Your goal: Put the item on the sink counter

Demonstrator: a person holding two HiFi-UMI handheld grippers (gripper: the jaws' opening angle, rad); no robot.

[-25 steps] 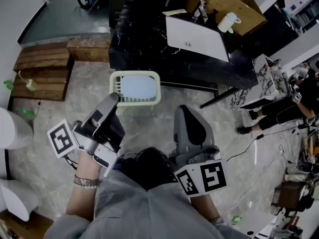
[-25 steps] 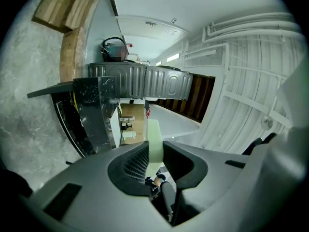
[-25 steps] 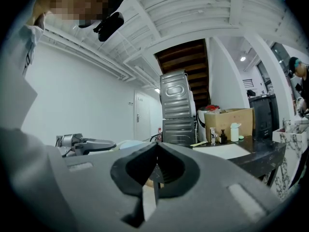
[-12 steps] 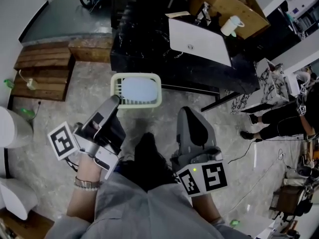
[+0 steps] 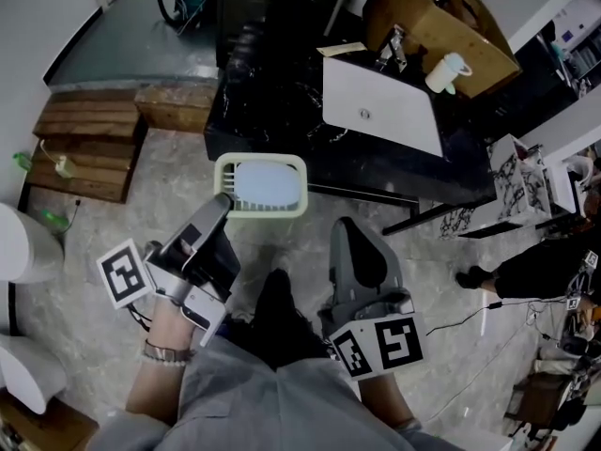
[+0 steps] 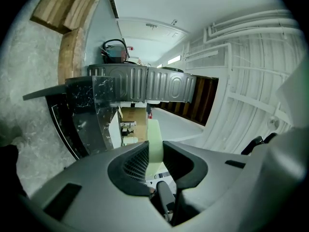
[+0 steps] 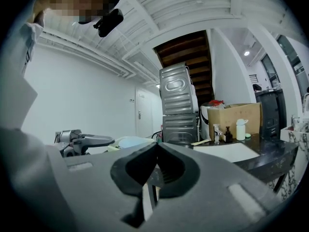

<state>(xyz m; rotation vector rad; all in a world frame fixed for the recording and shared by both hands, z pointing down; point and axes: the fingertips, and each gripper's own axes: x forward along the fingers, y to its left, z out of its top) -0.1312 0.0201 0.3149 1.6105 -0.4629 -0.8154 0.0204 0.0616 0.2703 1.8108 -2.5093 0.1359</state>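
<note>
Left claw (image 5: 223, 200) outstretched, pinched on rim of basket (image 5: 300, 184).

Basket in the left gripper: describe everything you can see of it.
The basket is pale cream-green plastic, rectangular with rounded corners and a slotted near wall. A pale blue piece fills its inside. The left gripper pinches its near rim, holding it about level over the stone floor, short of the black sink counter.

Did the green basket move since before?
Yes. The basket, pinched in the left claw, has come closer to the white sink on the black counter.
</note>
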